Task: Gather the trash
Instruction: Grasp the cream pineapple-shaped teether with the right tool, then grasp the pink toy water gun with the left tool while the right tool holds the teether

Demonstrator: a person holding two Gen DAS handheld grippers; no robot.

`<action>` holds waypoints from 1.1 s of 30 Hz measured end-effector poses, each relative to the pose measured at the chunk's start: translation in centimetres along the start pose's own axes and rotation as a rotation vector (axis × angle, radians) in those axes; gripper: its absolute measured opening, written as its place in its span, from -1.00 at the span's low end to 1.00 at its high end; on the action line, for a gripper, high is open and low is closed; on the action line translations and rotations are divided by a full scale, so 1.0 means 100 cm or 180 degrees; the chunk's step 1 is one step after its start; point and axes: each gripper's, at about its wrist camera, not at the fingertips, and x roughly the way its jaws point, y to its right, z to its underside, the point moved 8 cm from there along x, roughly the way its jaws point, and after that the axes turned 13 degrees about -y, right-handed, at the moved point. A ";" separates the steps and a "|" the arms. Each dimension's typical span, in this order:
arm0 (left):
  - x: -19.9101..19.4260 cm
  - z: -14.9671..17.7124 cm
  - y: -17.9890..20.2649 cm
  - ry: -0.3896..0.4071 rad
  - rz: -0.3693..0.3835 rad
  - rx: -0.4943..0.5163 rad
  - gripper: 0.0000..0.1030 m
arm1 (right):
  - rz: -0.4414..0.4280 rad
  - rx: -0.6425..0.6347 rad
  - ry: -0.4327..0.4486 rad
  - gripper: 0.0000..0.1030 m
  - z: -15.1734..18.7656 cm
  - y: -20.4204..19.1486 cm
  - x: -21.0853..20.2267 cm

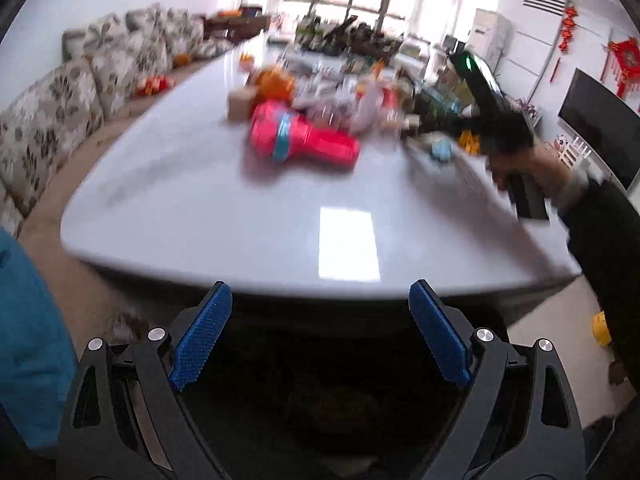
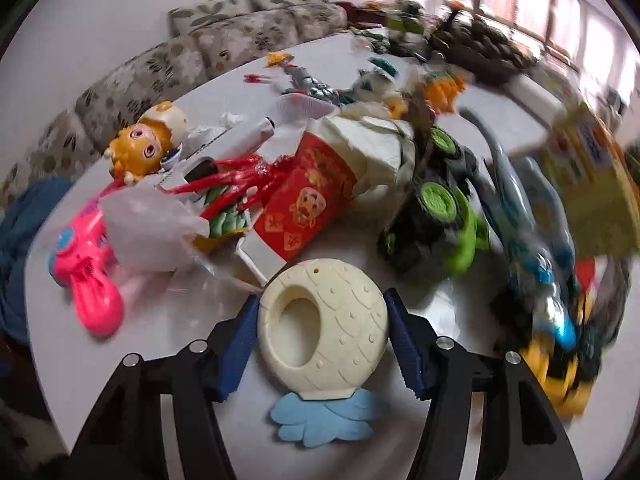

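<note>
My right gripper (image 2: 322, 312) is shut on a cream ring-shaped toy with a blue base (image 2: 324, 332), held just above the white table (image 2: 160, 328). Beyond it lies a pile: a red paper cup (image 2: 308, 200), crumpled white paper (image 2: 376, 140), a clear plastic bag (image 2: 148, 232) and red plastic strips (image 2: 236, 180). My left gripper (image 1: 320, 312) is open and empty, below the near edge of the table (image 1: 200, 220). The right gripper's black body (image 1: 500, 128) and the hand holding it show in the left wrist view at the right.
Toys crowd the table: a pink water gun (image 2: 88, 280) (image 1: 304, 140), a doll head (image 2: 148, 148), a green and black toy car (image 2: 440, 208), a blue figure (image 2: 536, 248). A patterned sofa (image 1: 60, 112) runs along the left. A TV (image 1: 600, 128) stands at the right.
</note>
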 end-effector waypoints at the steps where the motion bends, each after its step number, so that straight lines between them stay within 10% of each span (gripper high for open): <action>1: 0.000 -0.014 0.001 0.0091 -0.0072 0.0049 0.71 | 0.0057 -0.0011 0.0037 0.17 0.010 -0.001 -0.004; 7: 0.040 -0.080 -0.006 0.0167 -0.0177 -0.0025 0.71 | -0.0228 0.0329 0.0325 0.18 0.073 0.008 -0.049; 16: 0.075 -0.130 -0.033 0.0116 -0.0081 -0.1000 0.71 | -0.0370 0.0490 0.0482 0.18 0.137 0.016 -0.092; 33: 0.125 -0.154 -0.064 -0.0352 -0.0598 -0.0401 0.75 | -0.0688 0.0630 0.0433 0.18 0.140 0.004 -0.081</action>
